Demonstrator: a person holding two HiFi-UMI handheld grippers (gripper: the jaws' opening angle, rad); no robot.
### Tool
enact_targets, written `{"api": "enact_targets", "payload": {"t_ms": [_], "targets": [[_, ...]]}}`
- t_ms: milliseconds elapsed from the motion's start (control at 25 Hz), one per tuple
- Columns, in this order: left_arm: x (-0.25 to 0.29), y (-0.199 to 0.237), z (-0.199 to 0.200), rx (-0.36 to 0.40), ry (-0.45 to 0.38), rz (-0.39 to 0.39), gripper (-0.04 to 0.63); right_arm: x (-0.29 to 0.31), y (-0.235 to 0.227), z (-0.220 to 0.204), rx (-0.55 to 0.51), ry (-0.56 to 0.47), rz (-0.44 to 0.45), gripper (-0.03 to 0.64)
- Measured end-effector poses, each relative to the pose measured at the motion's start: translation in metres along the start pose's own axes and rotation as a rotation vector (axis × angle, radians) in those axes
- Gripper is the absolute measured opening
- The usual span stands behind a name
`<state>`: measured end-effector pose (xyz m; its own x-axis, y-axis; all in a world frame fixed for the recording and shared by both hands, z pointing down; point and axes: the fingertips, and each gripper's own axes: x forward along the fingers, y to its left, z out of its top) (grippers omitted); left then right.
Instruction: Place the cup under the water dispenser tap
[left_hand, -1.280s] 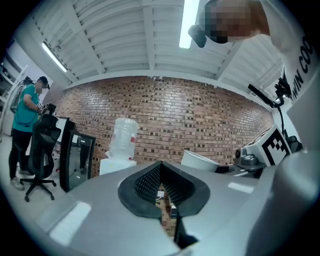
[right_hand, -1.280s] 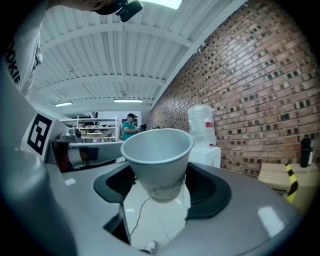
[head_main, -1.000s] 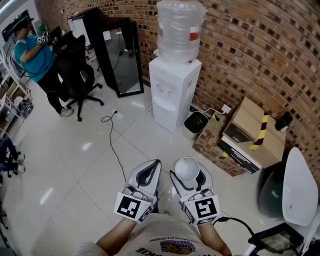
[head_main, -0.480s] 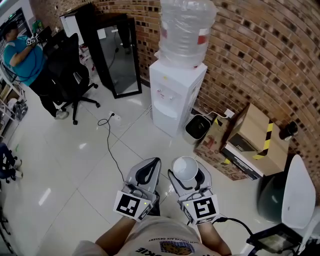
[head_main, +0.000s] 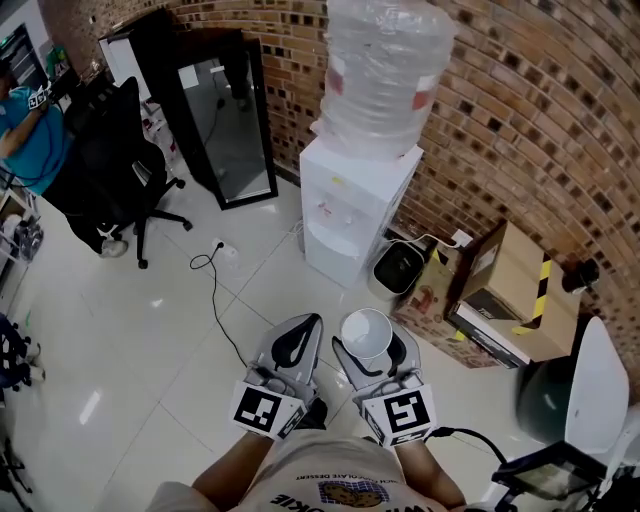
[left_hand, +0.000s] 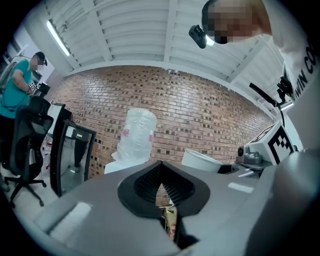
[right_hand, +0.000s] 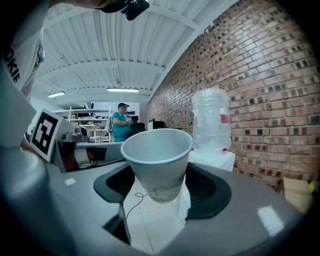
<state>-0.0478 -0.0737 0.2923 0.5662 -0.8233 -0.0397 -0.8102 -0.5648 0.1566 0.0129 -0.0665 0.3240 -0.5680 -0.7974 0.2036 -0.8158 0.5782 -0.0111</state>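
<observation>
Though empty, cup (right_hand: 158, 159) upright in right gripper (right_hand: 163, 189).

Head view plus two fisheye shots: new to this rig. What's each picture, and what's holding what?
No robot here: a person carries a two-jaw gripper in each hand. The head view comes from a camera on the person's head, looking steeply down at both grippers and the tiled floor. The other two views come from wide-angle cameras riding on each gripper, looking along its jaws. The marker cubes are part of the grippers. The left gripper has its jaws together, nothing between them. The right gripper has its jaws closed on a white cup, upright and seemingly empty. Ahead stands a white water dispenser against a brick wall; the cup is not under its tap yet.
</observation>
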Motion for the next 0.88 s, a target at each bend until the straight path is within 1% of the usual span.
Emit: {"api": "enact_targets", "payload": {"t_ms": [160,360,560,880], "targets": [[0.012,0.026,0.007,-0.007,-0.008,-0.009,-0.017,0.029,-0.002,0.011,-0.017,-0.003,-0.009,0.322],[0.024,0.053,0.012,-0.02,-0.018,-0.003,-0.017,0.054,-0.003,0.021,-0.036,-0.005,-0.017,0.322],[0.037,0.06,0.01,-0.031,-0.01,-0.02,-0.017,0.066,-0.01,0.024,-0.035,-0.004,-0.03,0.322],[0.062,0.065,-0.001,-0.05,0.0,-0.013,-0.017,0.086,-0.037,0.014,-0.026,0.007,-0.026,0.322]]}}
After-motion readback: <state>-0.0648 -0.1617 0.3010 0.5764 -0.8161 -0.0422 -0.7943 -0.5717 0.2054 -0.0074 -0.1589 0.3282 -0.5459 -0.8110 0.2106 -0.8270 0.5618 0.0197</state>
